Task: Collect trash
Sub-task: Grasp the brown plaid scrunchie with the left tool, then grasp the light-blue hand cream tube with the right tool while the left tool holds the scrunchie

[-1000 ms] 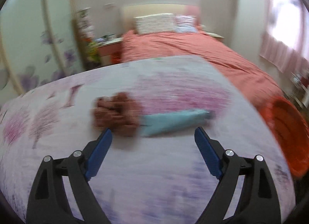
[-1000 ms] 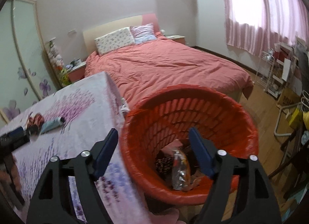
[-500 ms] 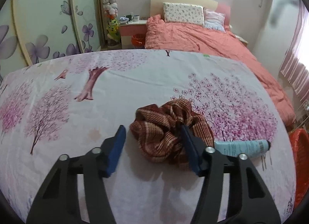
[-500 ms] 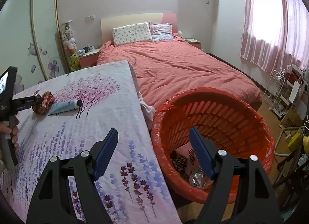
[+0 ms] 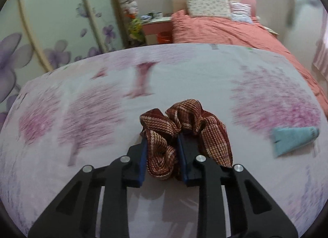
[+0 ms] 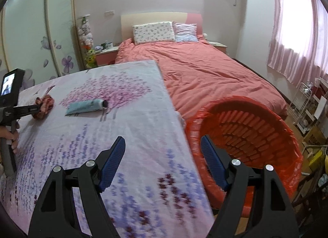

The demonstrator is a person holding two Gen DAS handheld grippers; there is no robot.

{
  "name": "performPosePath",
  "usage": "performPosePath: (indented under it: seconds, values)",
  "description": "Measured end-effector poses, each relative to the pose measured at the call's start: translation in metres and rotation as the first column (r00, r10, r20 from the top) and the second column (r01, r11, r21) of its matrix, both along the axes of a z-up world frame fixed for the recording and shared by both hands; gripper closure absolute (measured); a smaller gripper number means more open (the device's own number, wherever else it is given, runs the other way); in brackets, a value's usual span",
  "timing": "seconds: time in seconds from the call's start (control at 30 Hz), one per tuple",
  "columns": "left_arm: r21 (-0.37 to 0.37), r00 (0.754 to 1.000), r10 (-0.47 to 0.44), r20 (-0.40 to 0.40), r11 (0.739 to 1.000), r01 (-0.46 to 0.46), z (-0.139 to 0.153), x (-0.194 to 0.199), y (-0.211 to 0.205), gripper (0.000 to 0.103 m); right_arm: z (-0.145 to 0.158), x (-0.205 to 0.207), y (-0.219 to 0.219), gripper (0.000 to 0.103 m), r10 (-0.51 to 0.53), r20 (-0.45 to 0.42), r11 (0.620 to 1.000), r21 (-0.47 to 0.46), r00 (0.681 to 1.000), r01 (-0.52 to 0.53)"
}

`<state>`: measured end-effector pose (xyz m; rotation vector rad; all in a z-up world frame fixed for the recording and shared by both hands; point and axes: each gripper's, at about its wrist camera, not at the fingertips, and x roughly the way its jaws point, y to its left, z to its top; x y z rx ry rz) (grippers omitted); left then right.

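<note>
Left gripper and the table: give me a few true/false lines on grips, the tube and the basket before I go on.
1. The left gripper is shut on the brown scrunchie. True.
2. The right gripper holds the blue tube. False: it is open and empty; the tube lies on the tablecloth.
3. The tube touches the scrunchie. False: they lie apart.
4. The red basket stands beside the table's edge. True.

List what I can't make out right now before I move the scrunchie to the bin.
- Orange bin contents: right wrist view, near wall and right gripper hide the bottom.
- Blue tube label: motion-blurred, too small.
- Scrunchie underside, lifted or not: left gripper fingers cover it.
</note>
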<state>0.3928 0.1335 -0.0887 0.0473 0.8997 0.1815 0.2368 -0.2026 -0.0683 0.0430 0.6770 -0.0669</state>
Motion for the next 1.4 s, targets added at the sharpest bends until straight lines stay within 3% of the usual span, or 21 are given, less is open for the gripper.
performPosePath:
  seconds: [0.1,0.17,0.27,0.57,0.8,1.07,1.2,1.4]
  values:
    - [0.014,1.0,0.025,0.002,1.0,-0.025,-0.001,-0.019,0.034,0.075,-0.004,0.009,0.014,0.027,0.033,-0.014,0.999,0.011,0.999,-0.033]
    - [-0.001,1.0,0.017,0.018,1.0,-0.017,-0.001,-0.027,0.045,0.066,-0.007,0.019,0.025,0.027,0.056,-0.028,0.998,0.025,0.998,-0.056]
    - [-0.087,0.999,0.025,0.034,0.996,-0.022,0.0,-0.03,0.055,0.06,-0.009,0.029,0.042,0.027,0.077,-0.044,0.996,0.037,0.996,-0.076]
    - [-0.113,1.0,0.009,0.002,0.994,-0.008,-0.006,-0.014,0.052,0.063,-0.008,0.063,0.063,0.028,0.074,-0.048,0.997,0.04,0.996,-0.072]
    - [-0.125,0.999,0.032,0.001,0.992,-0.031,-0.008,-0.016,0.058,0.056,-0.009,0.115,0.068,0.039,0.027,-0.092,0.993,0.12,0.995,-0.015]
    - [-0.121,1.0,0.031,-0.001,0.992,-0.031,-0.008,-0.015,0.057,0.055,-0.022,0.161,0.078,0.045,0.054,-0.226,0.987,0.162,0.973,-0.017]
    - [-0.12,1.0,0.031,-0.001,0.992,-0.031,-0.009,-0.015,0.057,0.055,-0.028,0.152,0.073,0.045,0.137,-0.286,0.969,0.237,0.948,-0.068]
    - [-0.12,1.0,0.031,-0.001,0.992,-0.031,-0.009,-0.015,0.057,0.055,-0.026,0.121,0.075,0.045,0.232,-0.332,0.958,0.239,0.914,-0.157]
